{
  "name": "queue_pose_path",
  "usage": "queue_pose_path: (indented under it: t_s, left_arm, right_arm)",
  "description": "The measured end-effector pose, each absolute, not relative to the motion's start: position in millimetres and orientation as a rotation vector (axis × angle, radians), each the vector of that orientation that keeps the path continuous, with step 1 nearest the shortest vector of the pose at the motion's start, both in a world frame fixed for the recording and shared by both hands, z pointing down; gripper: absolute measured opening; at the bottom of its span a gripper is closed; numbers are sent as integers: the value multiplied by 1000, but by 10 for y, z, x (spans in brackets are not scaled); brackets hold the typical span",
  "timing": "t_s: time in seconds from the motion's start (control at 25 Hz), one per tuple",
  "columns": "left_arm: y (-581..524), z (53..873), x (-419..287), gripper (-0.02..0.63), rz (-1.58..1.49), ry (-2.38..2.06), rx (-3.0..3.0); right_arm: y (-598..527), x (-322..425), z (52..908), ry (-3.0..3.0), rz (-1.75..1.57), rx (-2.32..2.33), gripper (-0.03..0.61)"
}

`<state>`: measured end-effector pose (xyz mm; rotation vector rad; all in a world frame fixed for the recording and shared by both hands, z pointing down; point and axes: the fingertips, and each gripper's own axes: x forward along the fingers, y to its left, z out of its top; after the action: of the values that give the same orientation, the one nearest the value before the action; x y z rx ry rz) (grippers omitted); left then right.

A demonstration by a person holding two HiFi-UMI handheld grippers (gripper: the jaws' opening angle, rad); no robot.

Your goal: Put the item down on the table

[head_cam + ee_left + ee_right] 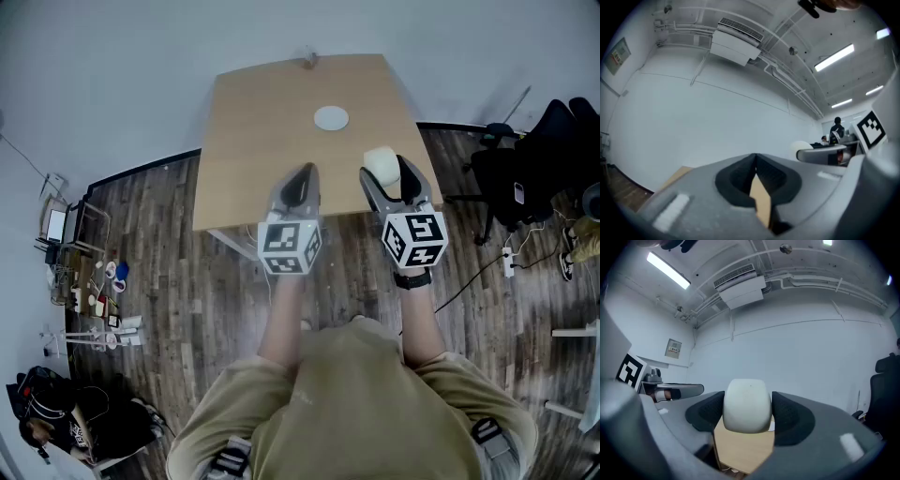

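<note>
White rounded item (746,405) is clamped between the right gripper's (386,173) jaws and held clear above the table (262,122), just inside its right edge and close to the near edge. Left gripper (296,186) hangs over that near edge, jaws pressed together on nothing. A white disc (331,118) lies towards the table's far edge, with open wood between it and the item.

The left gripper (755,160) has its jaws together at the tips, with nothing between them. A tan table (762,202) shows below them, and a white item (800,146) sits at right.
</note>
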<state>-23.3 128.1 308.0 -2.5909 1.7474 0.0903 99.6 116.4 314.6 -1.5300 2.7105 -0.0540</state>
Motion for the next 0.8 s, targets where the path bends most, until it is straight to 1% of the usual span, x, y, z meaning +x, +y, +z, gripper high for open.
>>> queue_pose_path:
  t_s: [0.48,0.8]
  left_arm:
    - [1347,3107,413,2,68,1789,-2546]
    - [1456,3441,705,2,-62,1819,-2582]
  right_arm:
    - [1123,1754,3201,2674,-79,-1559,322]
    - [1168,1986,3364,2689,-66,-1470,322]
